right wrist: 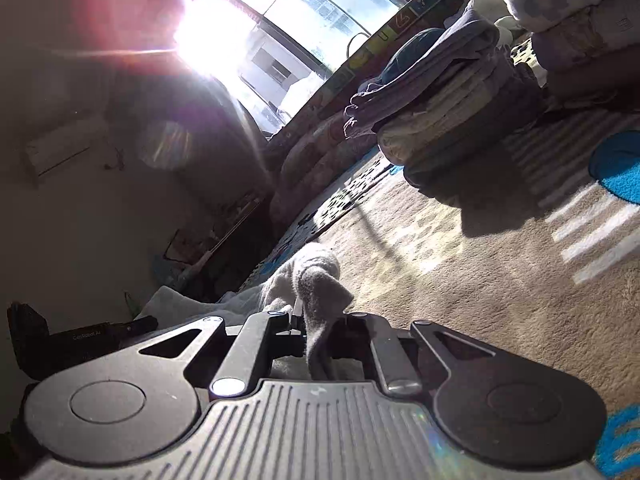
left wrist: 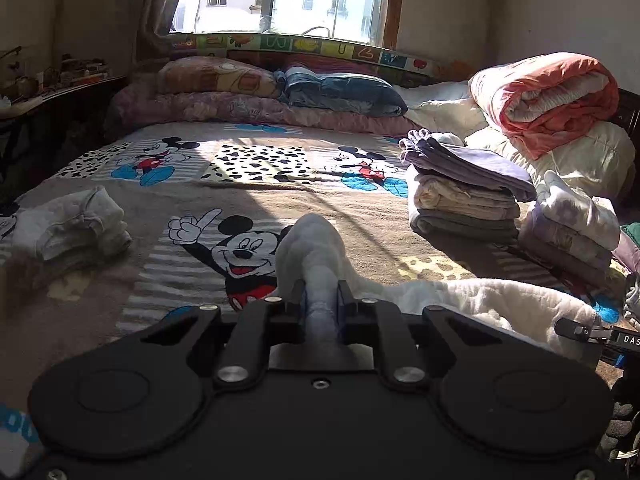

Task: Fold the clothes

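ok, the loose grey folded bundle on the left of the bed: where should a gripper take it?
Probably grip the grey bundle at its rounded folded edge nearest the bed's middle, coming in low from that side. The layers stack there, so one pinch would catch them all. Both grippers are busy now: left gripper and right gripper each pinch the white garment.

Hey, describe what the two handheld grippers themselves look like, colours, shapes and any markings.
Both are matte black. The left gripper has a smooth flat body, two round discs, angled linkage arms and silver pivot screws. The right gripper has the same shape, but its centre plate is ribbed. No sleeves or cables show.
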`<state>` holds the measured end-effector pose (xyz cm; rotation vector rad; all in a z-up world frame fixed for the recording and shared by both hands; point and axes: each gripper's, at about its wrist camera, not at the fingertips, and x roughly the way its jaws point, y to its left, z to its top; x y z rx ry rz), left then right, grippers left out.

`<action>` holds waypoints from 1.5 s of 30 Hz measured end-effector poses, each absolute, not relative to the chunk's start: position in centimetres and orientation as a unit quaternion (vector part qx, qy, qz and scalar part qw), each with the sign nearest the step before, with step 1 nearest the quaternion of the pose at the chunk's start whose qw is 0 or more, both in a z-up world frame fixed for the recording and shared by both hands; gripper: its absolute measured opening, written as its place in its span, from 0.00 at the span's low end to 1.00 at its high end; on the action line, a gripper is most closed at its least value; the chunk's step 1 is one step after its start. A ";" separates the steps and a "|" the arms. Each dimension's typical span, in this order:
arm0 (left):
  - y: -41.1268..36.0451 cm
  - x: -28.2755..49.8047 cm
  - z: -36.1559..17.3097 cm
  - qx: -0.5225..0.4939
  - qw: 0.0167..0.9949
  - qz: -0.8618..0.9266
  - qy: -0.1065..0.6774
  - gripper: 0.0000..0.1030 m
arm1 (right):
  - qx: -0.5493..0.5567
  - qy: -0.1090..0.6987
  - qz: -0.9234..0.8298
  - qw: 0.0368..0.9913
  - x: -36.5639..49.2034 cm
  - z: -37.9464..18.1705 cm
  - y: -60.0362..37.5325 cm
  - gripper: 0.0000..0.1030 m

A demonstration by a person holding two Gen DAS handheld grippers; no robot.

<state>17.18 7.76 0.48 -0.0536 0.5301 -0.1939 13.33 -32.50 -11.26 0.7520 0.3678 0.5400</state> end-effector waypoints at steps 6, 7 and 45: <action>8.4 13.2 -1.2 -0.015 0.968 -0.065 0.242 0.12 | 0.306 0.127 0.297 0.895 8.4 -8.0 -31.9 0.10; 8.5 12.5 -1.6 -0.014 0.968 -0.060 0.241 0.12 | 0.292 0.121 0.306 0.898 7.6 -7.4 -31.6 0.10; 21.3 2.4 -9.6 -0.376 0.863 -0.086 0.326 0.72 | -0.095 0.309 0.322 0.890 1.6 -10.1 -23.6 0.52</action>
